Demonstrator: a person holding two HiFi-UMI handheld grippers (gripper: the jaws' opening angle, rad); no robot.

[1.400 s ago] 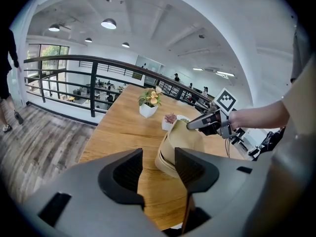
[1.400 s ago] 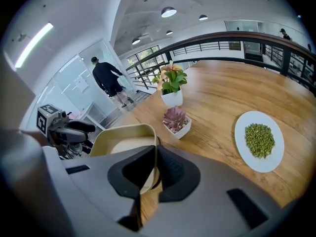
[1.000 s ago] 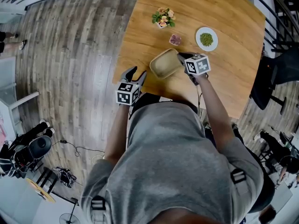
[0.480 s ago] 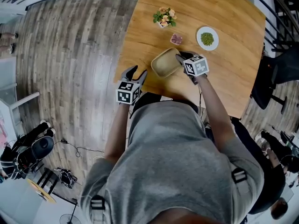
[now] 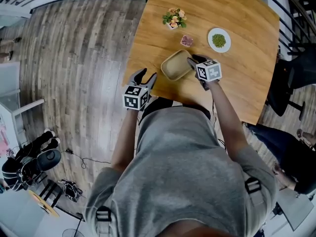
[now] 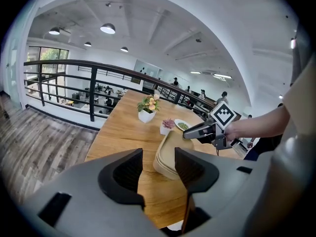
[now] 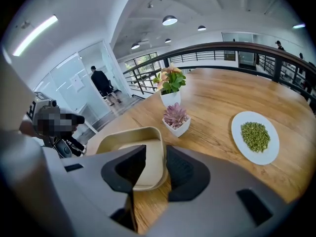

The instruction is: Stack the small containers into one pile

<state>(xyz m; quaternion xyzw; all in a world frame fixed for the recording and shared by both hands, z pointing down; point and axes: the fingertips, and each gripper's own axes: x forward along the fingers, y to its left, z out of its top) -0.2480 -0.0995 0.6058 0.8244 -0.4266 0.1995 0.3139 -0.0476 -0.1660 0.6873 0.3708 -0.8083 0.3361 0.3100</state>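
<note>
Right gripper (image 5: 191, 60) jaws just been opening, container stack (image 5: 174, 67) wall between them, unpressed — left gripper (image 5: 146, 75) jaws apart, empty.

Bare table (image 5: 153, 38) left of stacked containers (image 5: 175, 67), small succulent pot (image 5: 186, 41) just beyond, plate (image 5: 218, 39) farther right

You've got one pile of tan square containers (image 5: 175, 67) in front of you: more than one nested, exact number not readable. Small pots, two: one white pot of orange-and-yellow flowers (image 5: 173, 19) at 12 o'clock from the pile, one white pot with a pink succulent (image 5: 186, 41) at 1 o'clock. One round white plate of green bits (image 5: 218, 40) at 2 o'clock. One wooden table (image 5: 237, 78).
</note>
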